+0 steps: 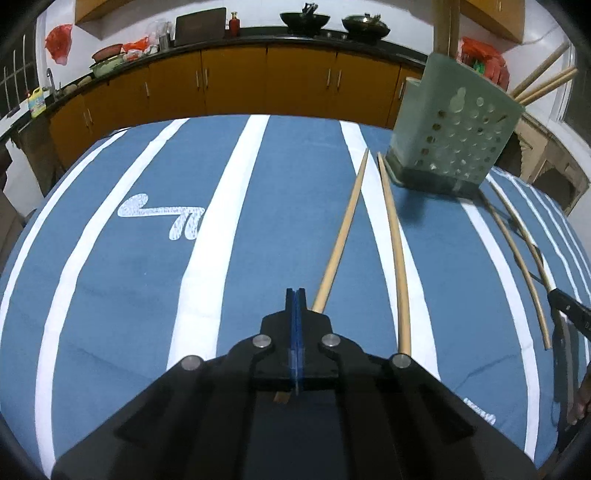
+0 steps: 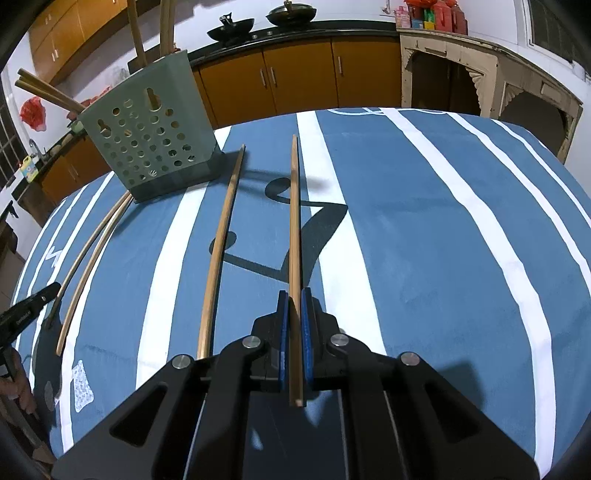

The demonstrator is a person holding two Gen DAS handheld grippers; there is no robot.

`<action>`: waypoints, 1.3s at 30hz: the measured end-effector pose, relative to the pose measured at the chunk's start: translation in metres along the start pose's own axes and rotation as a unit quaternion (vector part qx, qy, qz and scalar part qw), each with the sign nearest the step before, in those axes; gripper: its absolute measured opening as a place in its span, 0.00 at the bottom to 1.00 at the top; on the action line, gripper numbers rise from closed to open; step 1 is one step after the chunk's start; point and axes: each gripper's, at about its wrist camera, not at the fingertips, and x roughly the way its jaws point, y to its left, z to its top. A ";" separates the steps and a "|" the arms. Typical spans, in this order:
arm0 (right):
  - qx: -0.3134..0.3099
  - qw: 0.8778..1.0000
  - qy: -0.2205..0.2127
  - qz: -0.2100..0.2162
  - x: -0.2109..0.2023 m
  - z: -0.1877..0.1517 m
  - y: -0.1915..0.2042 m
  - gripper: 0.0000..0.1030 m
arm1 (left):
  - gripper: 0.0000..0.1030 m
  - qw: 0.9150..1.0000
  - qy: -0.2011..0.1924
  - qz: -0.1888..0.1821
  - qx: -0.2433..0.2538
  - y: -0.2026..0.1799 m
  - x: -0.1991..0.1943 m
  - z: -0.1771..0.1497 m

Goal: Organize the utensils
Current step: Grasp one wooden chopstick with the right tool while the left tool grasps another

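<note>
- Right gripper [image 2: 292, 295] clamps a long wooden chopstick [image 2: 294, 221], tip pointing past the perforated green plastic holder [image 2: 147, 144].
- Left gripper [image 1: 296, 295] fingers fully closed, apparently empty; two loose chopsticks [image 1: 391, 236] just beside it on the blue striped cloth [image 1: 110, 295].

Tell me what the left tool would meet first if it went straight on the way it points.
Probably the striped blue tablecloth: the shut left tool angles downward at bare cloth, left of the chopstick. Depth is uncertain.

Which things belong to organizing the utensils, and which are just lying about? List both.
Job: green utensil holder, chopstick in right gripper, loose chopsticks on tablecloth.
Lying about: woks, red bottle, yellow jug, red plastic bag.
</note>
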 end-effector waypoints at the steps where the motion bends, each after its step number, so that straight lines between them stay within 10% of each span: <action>1: -0.002 1.000 0.000 0.000 -0.001 -0.001 0.000 0.08 | 0.02 1.000 0.000 -0.005 0.003 -0.001 -0.002 -0.002; 14: 0.003 1.000 0.006 0.010 -0.002 -0.001 -0.003 0.08 | 0.24 0.998 -0.002 -0.050 0.038 -0.013 -0.011 -0.006; 22: 0.001 1.000 0.008 0.011 -0.002 -0.001 -0.003 0.08 | 0.24 0.995 0.004 -0.058 0.079 -0.028 -0.008 -0.007; 25: 0.002 1.000 0.007 0.011 -0.002 -0.001 -0.003 0.08 | 0.10 0.995 0.009 -0.034 0.090 -0.030 -0.004 -0.011; 31: 0.003 1.000 0.005 0.012 -0.002 -0.003 -0.003 0.08 | 0.08 1.000 0.008 0.009 -0.002 0.001 -0.005 -0.007; 39: 0.000 1.000 0.003 0.016 -0.006 -0.008 -0.003 0.08 | 0.10 1.000 0.006 -0.011 0.019 -0.008 -0.007 -0.012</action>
